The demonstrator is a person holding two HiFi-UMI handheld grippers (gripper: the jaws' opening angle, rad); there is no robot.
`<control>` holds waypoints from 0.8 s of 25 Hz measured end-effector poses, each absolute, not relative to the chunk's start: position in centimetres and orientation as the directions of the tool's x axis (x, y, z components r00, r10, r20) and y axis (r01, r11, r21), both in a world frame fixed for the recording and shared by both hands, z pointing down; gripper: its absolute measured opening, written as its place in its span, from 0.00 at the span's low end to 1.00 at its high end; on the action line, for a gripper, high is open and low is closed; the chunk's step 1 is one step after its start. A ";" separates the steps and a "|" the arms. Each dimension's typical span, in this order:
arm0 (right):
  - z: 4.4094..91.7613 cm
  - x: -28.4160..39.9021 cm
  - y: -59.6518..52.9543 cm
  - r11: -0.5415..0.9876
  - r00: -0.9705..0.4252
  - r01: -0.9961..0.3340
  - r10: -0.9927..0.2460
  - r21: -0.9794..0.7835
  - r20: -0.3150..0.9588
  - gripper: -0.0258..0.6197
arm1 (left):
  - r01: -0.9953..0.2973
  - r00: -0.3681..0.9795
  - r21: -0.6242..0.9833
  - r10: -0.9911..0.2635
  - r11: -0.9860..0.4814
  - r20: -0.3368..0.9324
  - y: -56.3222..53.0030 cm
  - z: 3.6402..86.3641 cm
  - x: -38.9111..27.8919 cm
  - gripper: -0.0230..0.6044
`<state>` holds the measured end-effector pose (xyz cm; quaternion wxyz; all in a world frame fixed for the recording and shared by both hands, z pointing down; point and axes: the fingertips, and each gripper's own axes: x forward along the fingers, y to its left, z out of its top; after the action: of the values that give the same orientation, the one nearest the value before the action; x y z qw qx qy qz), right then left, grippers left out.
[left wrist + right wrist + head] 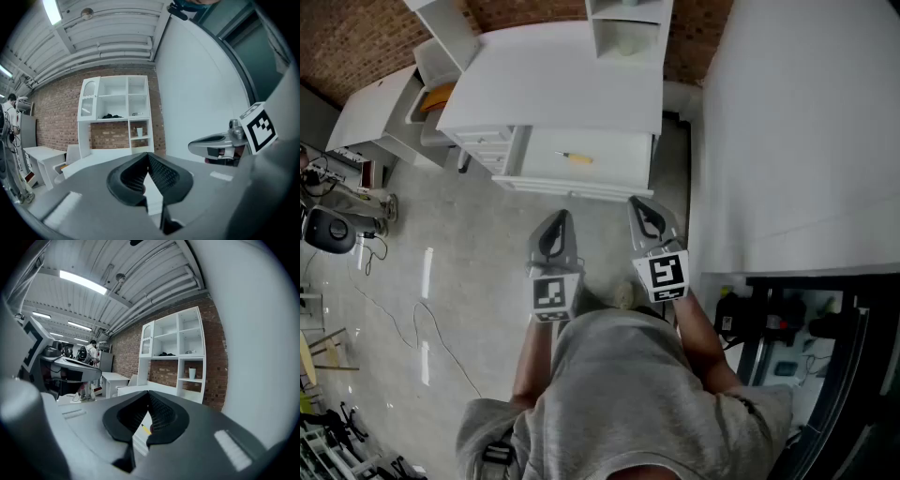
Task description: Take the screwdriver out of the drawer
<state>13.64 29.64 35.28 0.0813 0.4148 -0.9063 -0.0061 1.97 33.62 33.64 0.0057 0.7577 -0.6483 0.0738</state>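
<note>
A screwdriver [577, 157] with a yellow handle lies in the open white drawer [619, 167] of the white desk [562, 84], ahead of me. Both grippers hang side by side above the floor, short of the drawer front. My left gripper [555, 218] has its jaws shut with nothing in them, the tips meeting in the left gripper view [148, 157]. My right gripper [639, 205] is likewise shut and holds nothing [148, 395]. Through the gap below its tips the right gripper view shows the screwdriver [146, 429] far off.
A white shelf unit [117, 112] stands on the desk against a brick wall. A large white panel [797, 122] rises at the right. A second white table [370, 108] and cables [422, 328] lie at the left. A person [89, 352] stands far back.
</note>
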 end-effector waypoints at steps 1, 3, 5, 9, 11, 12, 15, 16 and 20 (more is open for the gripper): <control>35.2 13.6 29.7 0.658 -0.645 -0.749 -0.751 0.080 0.141 0.04 | -0.984 0.147 -0.087 -0.982 -0.158 0.119 33.6 33.6 2.0 0.06; 35.2 13.6 29.7 0.661 -0.649 -0.746 -0.748 0.080 0.137 0.04 | -0.984 0.145 -0.087 -0.982 -0.155 0.119 33.6 33.6 2.1 0.06; 35.1 13.7 29.6 0.664 -0.653 -0.743 -0.746 0.080 0.131 0.04 | -0.984 0.142 -0.089 -0.983 -0.152 0.118 33.6 33.6 2.2 0.06; 35.3 13.6 29.4 0.669 -0.658 -0.737 -0.742 0.091 0.130 0.04 | -0.986 0.130 -0.088 -0.984 -0.141 0.121 33.5 33.7 2.2 0.06; 35.5 13.2 29.1 0.678 -0.665 -0.729 -0.734 0.091 0.139 0.04 | -0.987 0.123 -0.086 -0.985 -0.134 0.124 33.2 33.8 1.9 0.06; 35.6 12.9 28.9 0.682 -0.669 -0.725 -0.730 0.092 0.143 0.04 | -0.988 0.120 -0.087 -0.985 -0.131 0.126 33.0 33.8 1.8 0.06; 36.2 12.1 28.0 0.694 -0.678 -0.714 -0.718 0.090 0.159 0.04 | -0.989 0.111 -0.087 -0.985 -0.124 0.135 32.3 34.1 1.2 0.06; 36.5 11.8 27.7 0.698 -0.681 -0.710 -0.714 0.088 0.166 0.04 | -0.989 0.108 -0.084 -0.985 -0.120 0.138 32.0 34.2 0.9 0.06; 37.5 10.3 25.7 0.711 -0.688 -0.698 -0.700 0.087 0.192 0.04 | -0.991 0.097 -0.076 -0.984 -0.109 0.153 30.1 35.0 -0.6 0.06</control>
<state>10.32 25.73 37.53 0.1060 0.3804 -0.9187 -0.0037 -0.64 30.09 34.98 0.0230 0.7401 -0.6670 0.0824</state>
